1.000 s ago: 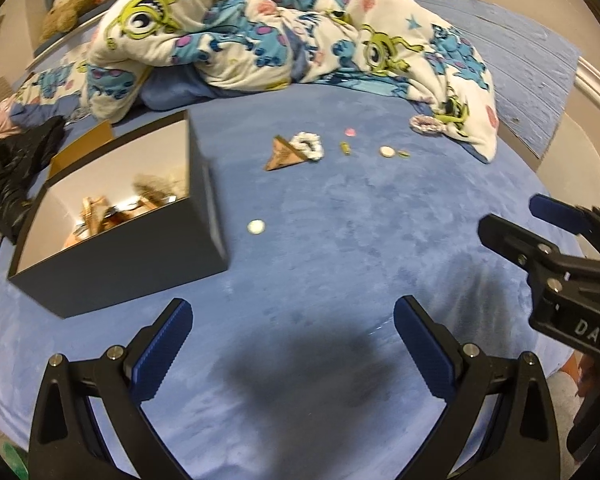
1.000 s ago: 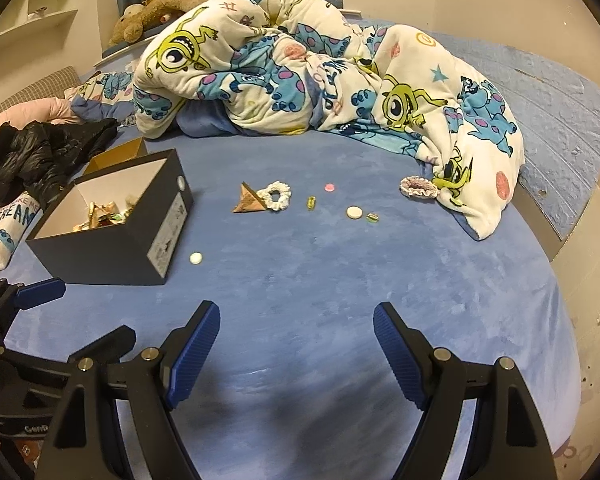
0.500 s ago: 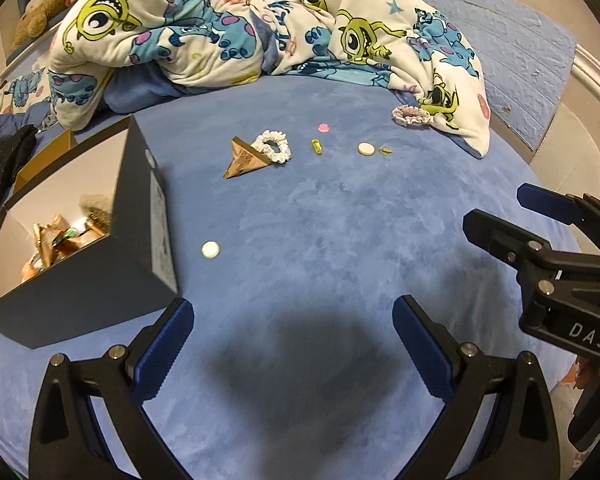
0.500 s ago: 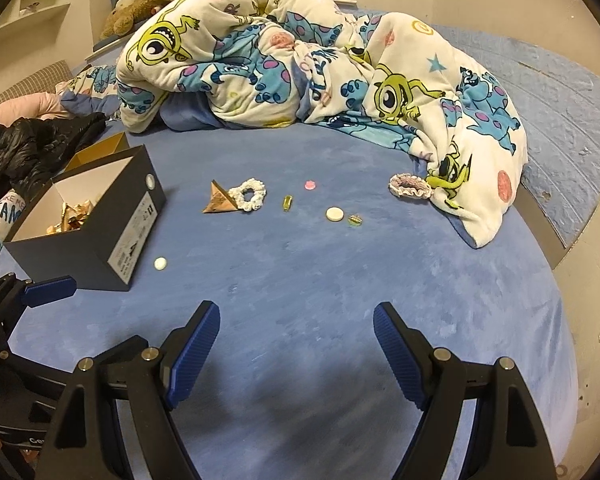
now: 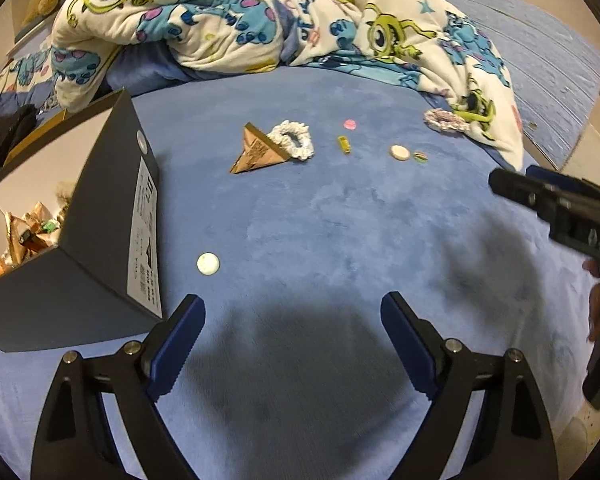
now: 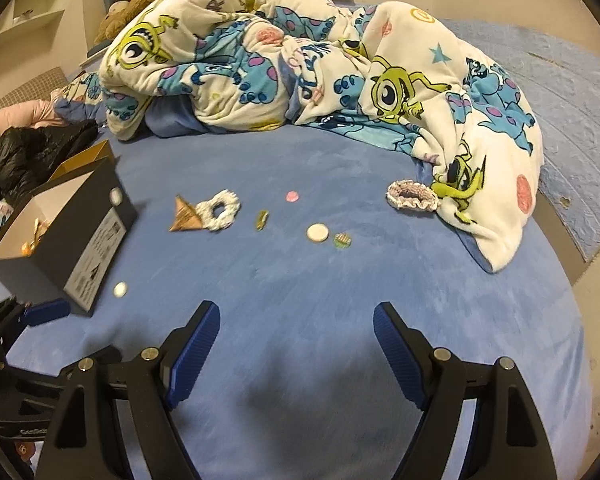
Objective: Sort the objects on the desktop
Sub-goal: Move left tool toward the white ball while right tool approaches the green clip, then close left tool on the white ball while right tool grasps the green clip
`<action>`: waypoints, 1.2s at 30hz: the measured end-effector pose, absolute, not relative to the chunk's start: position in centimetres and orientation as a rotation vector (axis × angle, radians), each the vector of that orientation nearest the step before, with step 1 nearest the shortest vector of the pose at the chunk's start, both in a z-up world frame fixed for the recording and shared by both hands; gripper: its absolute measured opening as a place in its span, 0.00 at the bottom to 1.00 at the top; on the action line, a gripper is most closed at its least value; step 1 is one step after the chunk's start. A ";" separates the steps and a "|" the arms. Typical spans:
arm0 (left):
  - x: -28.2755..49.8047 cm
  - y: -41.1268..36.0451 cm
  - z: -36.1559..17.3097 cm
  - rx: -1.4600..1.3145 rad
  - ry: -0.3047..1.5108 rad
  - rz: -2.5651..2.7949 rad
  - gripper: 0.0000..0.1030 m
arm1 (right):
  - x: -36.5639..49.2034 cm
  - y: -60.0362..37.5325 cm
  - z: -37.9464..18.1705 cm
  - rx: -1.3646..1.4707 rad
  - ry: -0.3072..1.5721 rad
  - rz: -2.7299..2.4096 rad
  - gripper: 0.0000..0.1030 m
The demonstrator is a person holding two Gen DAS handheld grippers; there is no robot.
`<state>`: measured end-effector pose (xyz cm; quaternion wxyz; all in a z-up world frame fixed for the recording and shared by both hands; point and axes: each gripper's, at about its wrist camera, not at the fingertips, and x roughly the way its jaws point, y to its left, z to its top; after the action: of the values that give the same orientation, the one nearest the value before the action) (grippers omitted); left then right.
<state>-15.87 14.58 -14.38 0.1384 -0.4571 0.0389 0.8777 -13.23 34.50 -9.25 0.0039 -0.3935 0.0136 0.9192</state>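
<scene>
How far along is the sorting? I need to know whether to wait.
Some wrapped bits already lie in the dark box. Nothing is in hand: the left gripper, its jaws closing, and the right gripper hold nothing. Left on the blue bedcover: white disc, paper triangle, white scrunchie, pink scrunchie and small pieces.

A cartoon-print blanket [image 6: 300, 64] is heaped across the far side of the blue bedspread [image 6: 340, 320]. A brown plush toy [image 6: 128, 12] is seen behind it, black clothing [image 6: 24, 152] at the left edge.
</scene>
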 end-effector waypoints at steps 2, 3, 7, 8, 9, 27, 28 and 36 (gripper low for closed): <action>-16.6 14.4 -15.2 -1.329 0.099 2.548 0.88 | -14.6 35.1 -9.7 -1.222 0.024 2.892 0.79; -16.8 14.3 -15.5 -1.332 0.092 2.554 0.88 | -15.3 35.4 -10.0 -1.218 0.006 2.897 0.79; -18.0 13.8 -16.9 -1.346 0.046 2.573 0.88 | -17.9 36.4 -11.4 -1.240 0.014 2.936 0.79; -18.2 13.6 -17.3 -1.349 0.031 2.579 0.87 | -18.3 36.5 -11.8 -1.252 0.022 2.941 0.79; -18.5 13.5 -17.6 -1.351 0.021 2.584 0.86 | -18.8 36.7 -12.3 -1.266 0.025 2.947 0.79; -20.7 10.5 -20.9 -1.385 -0.095 2.619 0.64 | -24.7 37.7 -18.4 -1.431 -0.027 2.921 0.67; -20.7 10.5 -20.9 -1.375 -0.102 2.620 0.64 | -24.9 37.7 -18.5 -1.433 -0.028 2.924 0.67; -20.6 11.0 -21.0 -1.328 -0.113 2.689 0.56 | -26.2 38.0 -18.7 -1.438 0.006 2.947 0.64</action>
<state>-20.63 11.00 -20.96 0.0702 -0.4413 -0.0374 0.8938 -26.15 37.99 -18.67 -0.0688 -0.4375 0.0018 0.8966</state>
